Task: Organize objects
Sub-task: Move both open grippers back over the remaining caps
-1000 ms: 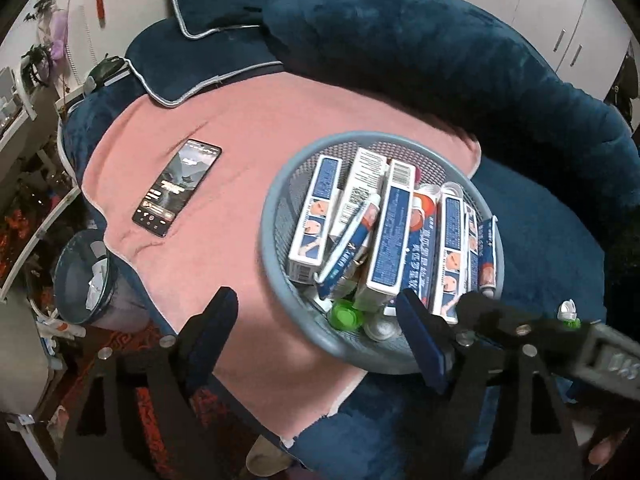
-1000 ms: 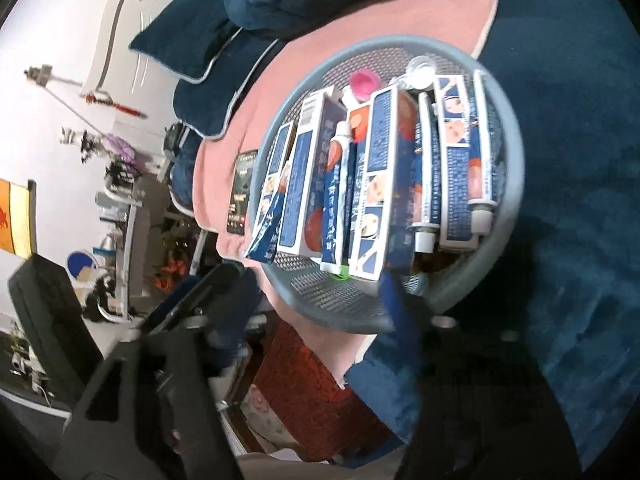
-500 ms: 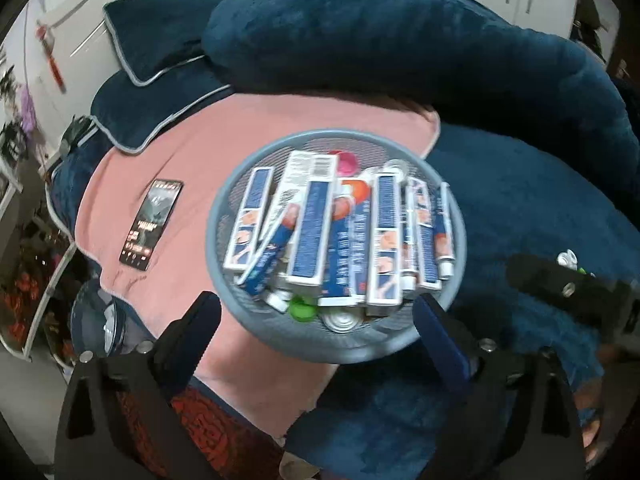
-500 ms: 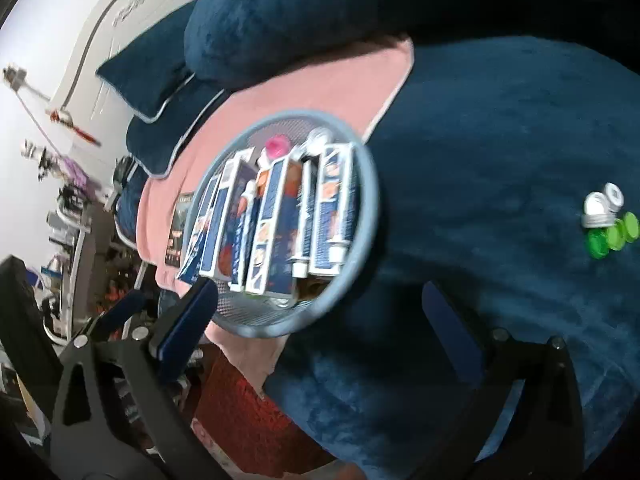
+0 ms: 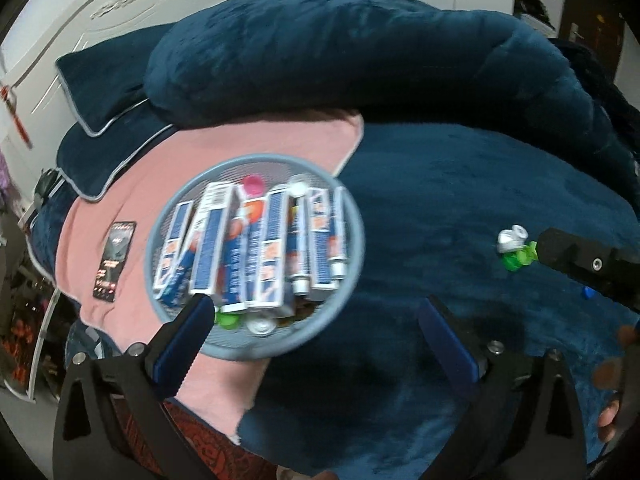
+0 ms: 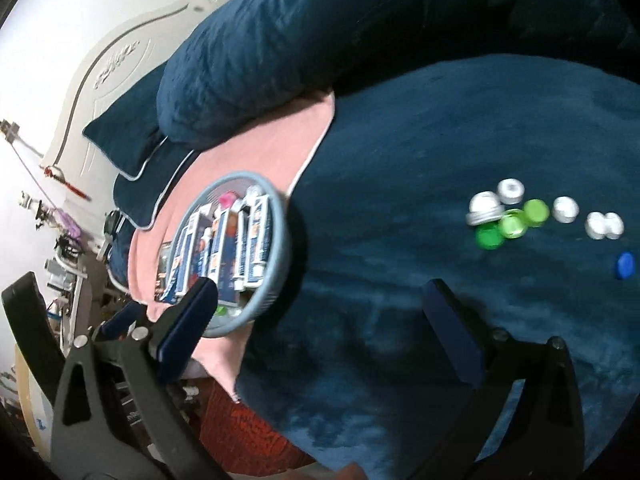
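A round grey mesh basket (image 5: 352, 264) holds several blue-and-white toothpaste boxes (image 5: 212, 248) and tubes, plus a pink cap (image 5: 253, 184) and a green cap (image 5: 227, 320). It sits on a pink towel (image 5: 256, 140). The basket also shows in the right wrist view (image 6: 280, 248). Loose green caps (image 6: 510, 224), silver caps (image 6: 484, 208) and a blue cap (image 6: 625, 265) lie on the dark blue blanket (image 6: 400, 200) to the right. My left gripper (image 5: 316, 312) is open and empty, near the basket's front rim. My right gripper (image 6: 320, 300) is open and empty above the blanket.
A black phone (image 5: 114, 260) lies on the towel left of the basket. A rolled blue duvet (image 5: 360, 52) and a pillow (image 5: 100, 92) lie behind. The bed edge drops off at the lower left, with cluttered furniture (image 6: 60, 240) beyond.
Both grippers have drawn back and swung right. The basket now sits further left and smaller in both views. The loose caps on the blanket have come into the right wrist view.
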`<state>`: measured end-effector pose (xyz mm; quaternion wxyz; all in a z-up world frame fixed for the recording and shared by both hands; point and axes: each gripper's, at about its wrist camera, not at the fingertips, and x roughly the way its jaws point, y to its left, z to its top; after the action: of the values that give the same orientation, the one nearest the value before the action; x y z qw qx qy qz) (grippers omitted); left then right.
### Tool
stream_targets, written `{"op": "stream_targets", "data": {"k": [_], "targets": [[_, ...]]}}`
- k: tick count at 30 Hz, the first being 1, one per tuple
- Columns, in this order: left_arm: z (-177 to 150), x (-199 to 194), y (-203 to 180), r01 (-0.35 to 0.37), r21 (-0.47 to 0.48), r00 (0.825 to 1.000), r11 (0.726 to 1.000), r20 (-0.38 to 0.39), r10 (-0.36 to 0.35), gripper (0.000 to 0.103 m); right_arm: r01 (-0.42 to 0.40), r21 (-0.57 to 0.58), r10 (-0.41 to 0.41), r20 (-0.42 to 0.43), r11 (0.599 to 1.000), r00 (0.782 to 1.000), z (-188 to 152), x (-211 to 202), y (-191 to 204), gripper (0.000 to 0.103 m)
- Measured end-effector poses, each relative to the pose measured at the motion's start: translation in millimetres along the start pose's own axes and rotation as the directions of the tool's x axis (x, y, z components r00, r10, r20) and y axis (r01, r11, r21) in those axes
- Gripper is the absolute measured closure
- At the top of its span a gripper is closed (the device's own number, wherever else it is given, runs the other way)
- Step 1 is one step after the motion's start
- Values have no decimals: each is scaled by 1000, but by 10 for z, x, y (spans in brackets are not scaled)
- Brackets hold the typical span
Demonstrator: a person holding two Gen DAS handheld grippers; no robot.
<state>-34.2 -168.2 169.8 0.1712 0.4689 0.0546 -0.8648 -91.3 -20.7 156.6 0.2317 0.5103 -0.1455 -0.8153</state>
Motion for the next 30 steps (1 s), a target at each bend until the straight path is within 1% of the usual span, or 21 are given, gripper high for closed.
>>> {"op": "stream_targets", "data": {"k": [4,7,11,14,16,18,21,23,25,28,30], "targets": [[-5,-61,-278,15,50,1000,999,9,-15,1,28,8,-28,31,1000,999,-21,-173,-221,0],[-23,-61,-512,21,110,1000,994,7,-22,1,43,20,-44,46,999,998,-19,-295,-418,0],[-32,-16,-860,38,182,999,983,-8,-37,1,95,80,-100,57,992,993,10,-485,-884,0],[-18,39,-1134,69,217,998,974,-18,-67,1,161,156,-175,79,974,981,41,-635,-1335,0],[10,95,-1333,87,244,996,966,-30,-82,1,227,212,-248,82,951,965,39,-699,-1654,0],[50,172,-1536,108,265,994,958,-46,-99,1,285,268,-310,56,920,949,25,-715,-1980,0],[49,317,-1732,148,276,988,950,-88,-128,1,324,318,-340,-8,891,941,-1,-645,-2336,0],[45,458,-1846,161,282,983,946,-129,-129,1,365,311,-370,-46,877,928,-8,-565,-2469,0],[77,584,-1915,168,276,980,946,-149,-131,1,397,288,-393,-74,871,916,-19,-494,-2580,0],[145,773,-1944,166,237,976,957,-177,-126,1,383,287,-372,-95,878,923,-27,-391,-2690,1],[154,867,-1930,165,208,972,964,-199,-124,1,387,285,-372,-108,877,922,-27,-341,-2753,1]]}}
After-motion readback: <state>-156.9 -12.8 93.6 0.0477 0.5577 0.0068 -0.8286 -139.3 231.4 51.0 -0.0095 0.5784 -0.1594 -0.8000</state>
